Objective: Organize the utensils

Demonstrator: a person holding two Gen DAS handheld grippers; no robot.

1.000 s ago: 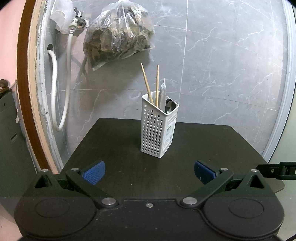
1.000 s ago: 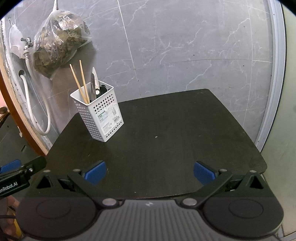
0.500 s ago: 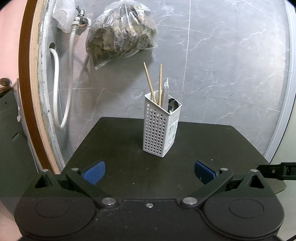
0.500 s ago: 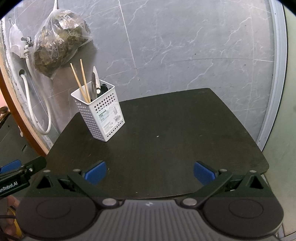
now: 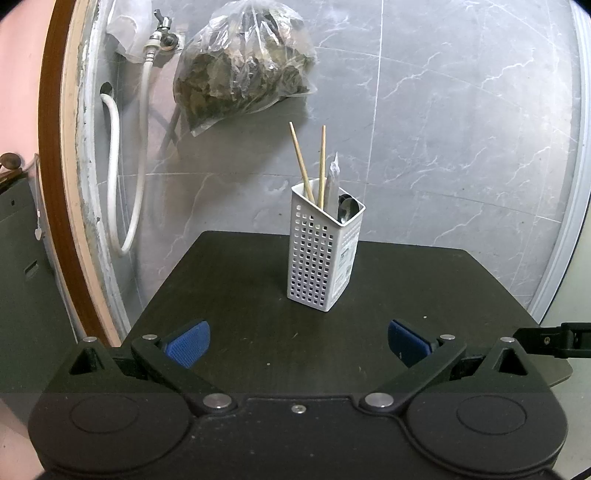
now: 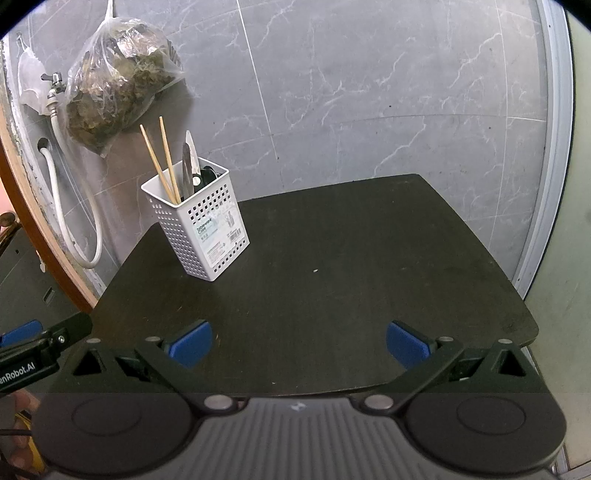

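Left gripper (image 5: 298, 344) low in the frame, blue pads (image 5: 188, 348) spread wide, nothing between them. Right gripper (image 6: 299, 344) the same: jaws wide apart, blue pads (image 6: 407, 348) bare, gripping nothing. Both hovering over the near edge of a dark table (image 5: 240, 314).

Straight ahead of the left gripper, centre of the frame: white perforated utensil holder (image 5: 321, 258), upright on the table toward its far edge. Poking out of the top, two wooden chopsticks (image 5: 303, 166), leaning slightly apart, then a knife (image 5: 331, 182) wrapped in clear plastic, tip up, and a metal spoon (image 5: 347, 212) tucked low at the rim.

From the right wrist, the same holder (image 6: 201, 232) sits in the left half of the frame, label facing the camera, chopsticks (image 6: 162, 162) and knife (image 6: 189, 166) standing up out of it. Rest of the table (image 6: 369, 266) stretching to the right.

Behind it all, grey marble-look wall tiles (image 5: 461, 129). Upper left: clear bag of dried leaves (image 5: 243, 74) hanging on the wall, tap (image 5: 162, 33) beside it, white hose (image 5: 140, 155) looping down. Tip of the left gripper peeking in at lower left of the right wrist view.
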